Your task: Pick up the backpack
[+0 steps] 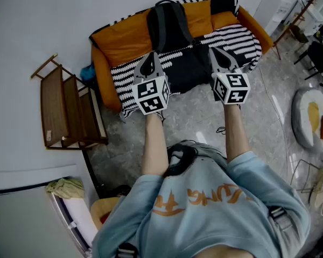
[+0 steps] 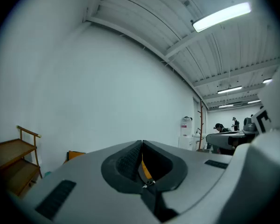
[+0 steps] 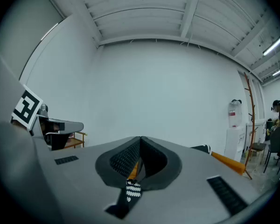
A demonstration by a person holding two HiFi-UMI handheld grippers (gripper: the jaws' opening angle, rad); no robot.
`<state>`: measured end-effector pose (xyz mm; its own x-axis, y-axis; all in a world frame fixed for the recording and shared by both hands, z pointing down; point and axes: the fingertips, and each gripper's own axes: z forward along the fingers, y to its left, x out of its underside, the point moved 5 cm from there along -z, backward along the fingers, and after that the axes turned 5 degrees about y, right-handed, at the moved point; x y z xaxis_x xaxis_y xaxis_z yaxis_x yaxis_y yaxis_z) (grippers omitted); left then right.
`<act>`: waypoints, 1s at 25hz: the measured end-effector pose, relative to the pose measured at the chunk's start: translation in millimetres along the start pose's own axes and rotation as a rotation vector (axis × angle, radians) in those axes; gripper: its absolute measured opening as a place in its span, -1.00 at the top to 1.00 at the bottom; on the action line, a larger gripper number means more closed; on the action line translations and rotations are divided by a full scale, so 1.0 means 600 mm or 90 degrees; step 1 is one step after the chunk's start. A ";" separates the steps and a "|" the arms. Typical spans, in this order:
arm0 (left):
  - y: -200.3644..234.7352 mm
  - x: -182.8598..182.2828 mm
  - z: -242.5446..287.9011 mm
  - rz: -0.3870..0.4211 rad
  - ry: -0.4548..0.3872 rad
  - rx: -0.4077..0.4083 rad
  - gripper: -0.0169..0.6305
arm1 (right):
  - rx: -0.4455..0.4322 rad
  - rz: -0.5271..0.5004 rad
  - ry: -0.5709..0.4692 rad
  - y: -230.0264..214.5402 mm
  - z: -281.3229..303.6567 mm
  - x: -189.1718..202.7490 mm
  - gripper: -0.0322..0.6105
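Reaching forward with both arms, left forearm [image 1: 153, 141] and right forearm [image 1: 236, 136] running roughly parallel up the middle of the head view. Holding the left gripper [image 1: 149, 58] at centre left and the right gripper [image 1: 215, 52] at centre right, level, side by side and apart, both pointing toward the top of the frame. Pressing each pair of jaws fully together, tips meeting in a closed seam at lower centre of either gripper view. Turning the left marker cube [image 1: 151, 94] and right marker cube [image 1: 231, 87] toward the head camera.
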<state>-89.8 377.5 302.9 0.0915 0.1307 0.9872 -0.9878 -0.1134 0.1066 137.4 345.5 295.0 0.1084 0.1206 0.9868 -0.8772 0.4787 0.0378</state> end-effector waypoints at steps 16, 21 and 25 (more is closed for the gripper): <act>0.043 0.005 0.010 -0.031 -0.008 -0.005 0.88 | -0.011 -0.028 0.001 0.036 0.031 -0.006 0.91; 0.051 0.011 0.010 -0.042 -0.004 -0.002 0.88 | -0.004 -0.021 0.009 0.034 0.029 0.001 0.91; 0.049 0.008 0.018 -0.047 -0.006 0.004 0.88 | 0.000 -0.022 0.008 0.027 0.029 -0.001 0.91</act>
<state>-116.9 364.3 311.8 0.1651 0.1292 0.9778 -0.9776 -0.1095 0.1795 115.3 338.0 297.6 0.1440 0.1150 0.9829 -0.8730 0.4824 0.0715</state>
